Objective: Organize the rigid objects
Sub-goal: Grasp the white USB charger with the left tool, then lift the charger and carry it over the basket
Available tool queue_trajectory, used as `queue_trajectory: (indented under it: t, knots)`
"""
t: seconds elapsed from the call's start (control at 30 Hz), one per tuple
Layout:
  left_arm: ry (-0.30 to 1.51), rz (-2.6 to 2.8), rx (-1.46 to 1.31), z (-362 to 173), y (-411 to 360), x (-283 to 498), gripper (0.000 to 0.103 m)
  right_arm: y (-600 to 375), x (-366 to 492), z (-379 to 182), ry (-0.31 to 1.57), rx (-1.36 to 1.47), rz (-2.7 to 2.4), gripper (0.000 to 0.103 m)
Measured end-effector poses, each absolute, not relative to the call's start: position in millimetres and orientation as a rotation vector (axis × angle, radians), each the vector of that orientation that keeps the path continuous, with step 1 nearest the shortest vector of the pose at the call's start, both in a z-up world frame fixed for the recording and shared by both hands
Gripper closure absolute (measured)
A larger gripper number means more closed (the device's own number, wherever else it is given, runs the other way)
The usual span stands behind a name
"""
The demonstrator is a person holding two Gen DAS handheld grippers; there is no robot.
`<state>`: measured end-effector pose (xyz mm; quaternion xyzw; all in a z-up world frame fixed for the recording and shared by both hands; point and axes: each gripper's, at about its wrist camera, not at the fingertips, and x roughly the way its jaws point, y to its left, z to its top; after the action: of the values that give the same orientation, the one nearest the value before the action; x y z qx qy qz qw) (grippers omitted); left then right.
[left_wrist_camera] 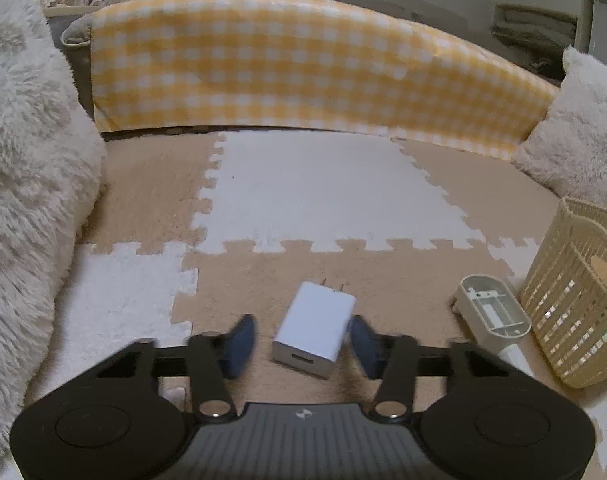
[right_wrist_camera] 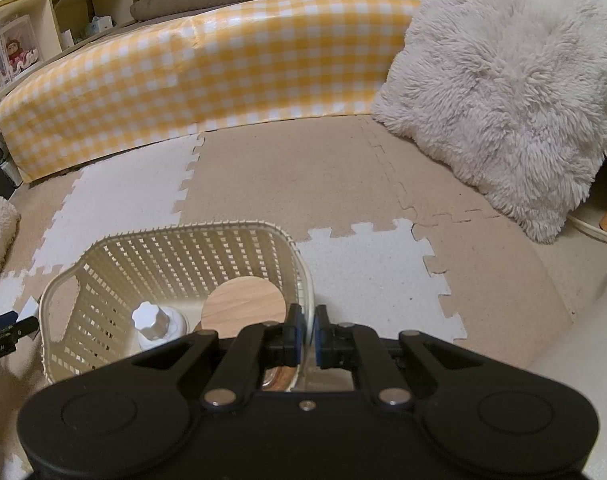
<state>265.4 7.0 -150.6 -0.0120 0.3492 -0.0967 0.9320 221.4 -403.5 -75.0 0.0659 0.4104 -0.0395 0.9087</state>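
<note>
Left gripper straddling charger on mat, jaws spread, left pad not touching. Right gripper pinching basket rim.

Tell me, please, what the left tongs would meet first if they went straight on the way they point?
Most likely the white charger, which lies on the mat between the open left tongs; depth is hard to judge.

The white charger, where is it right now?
In the left wrist view the charger lies on the tan floor mat between the left gripper fingers, left of the basket.
</note>
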Motion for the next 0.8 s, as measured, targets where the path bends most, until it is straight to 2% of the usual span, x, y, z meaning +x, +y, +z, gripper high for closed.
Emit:
queue_trajectory:
  t: [0.2, 0.47, 0.8]
  knots:
    - [0.753, -0.181, -0.037, -149.3, 3.0, 255.9, 0.067, -403.5, 221.3, -75.0, 0.847, 0.136, -0.081, 0.096]
    - [0.828, -0.167, -0.091, -139.6, 1.9, 229.7, 0.067, -403.3, 221.2, -75.0, 0.85, 0.136, -0.081, 0.096]
    - [0.859, -0.109, -0.136, -146.1, -2.7, 245.3, 0.064, -402.1, 220.7, -74.4, 0.848, 0.13, -0.083, 0.096]
